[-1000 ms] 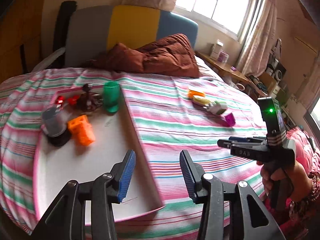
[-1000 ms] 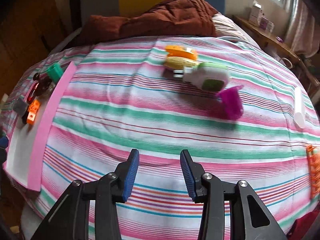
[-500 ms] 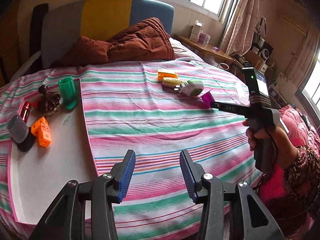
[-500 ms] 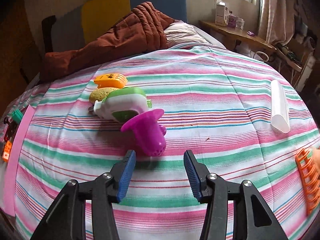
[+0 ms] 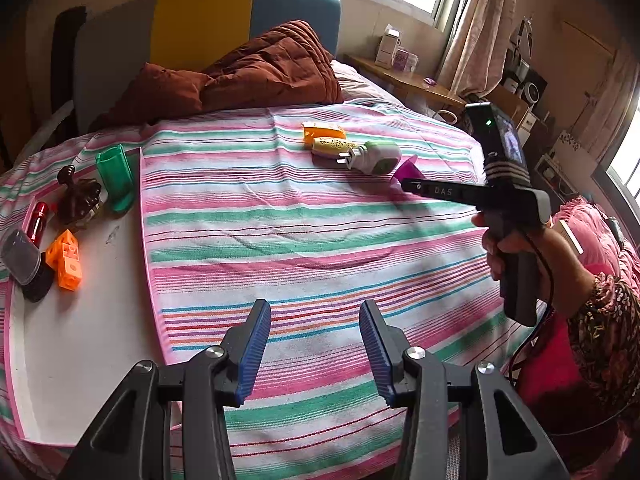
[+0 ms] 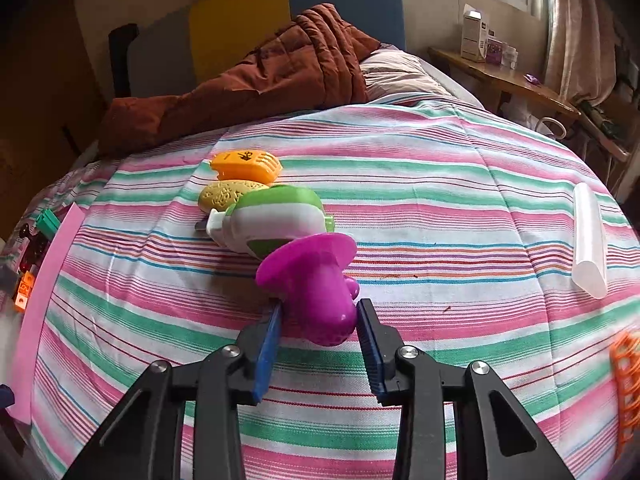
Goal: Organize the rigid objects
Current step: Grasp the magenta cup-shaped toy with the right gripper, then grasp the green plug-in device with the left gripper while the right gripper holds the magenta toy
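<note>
A purple plastic strainer piece (image 6: 316, 280) lies on the striped bedspread, its body between the open fingers of my right gripper (image 6: 318, 316); I cannot tell if the pads touch it. Behind it lie a white-and-green plug-in device (image 6: 276, 220), a yellow piece (image 6: 228, 196) and an orange piece (image 6: 246, 166). My left gripper (image 5: 314, 330) is open and empty, above the bedspread beside the white tray (image 5: 100, 320). The tray holds an orange block (image 5: 64, 256), a green cup (image 5: 116, 178), a brown figure (image 5: 76, 196), a red tube (image 5: 38, 220) and a grey-lidded black item (image 5: 24, 264). The right gripper also shows in the left wrist view (image 5: 412, 188).
A brown quilt (image 5: 248, 76) lies at the head of the bed. A clear white tube (image 6: 588, 240) and an orange grid piece (image 6: 626, 392) lie on the right of the bedspread. A wooden side table (image 5: 404, 80) with boxes stands by the window.
My right gripper has moved forward so its open fingers now flank the purple piece. My left gripper has shifted right, away from over the tray.
</note>
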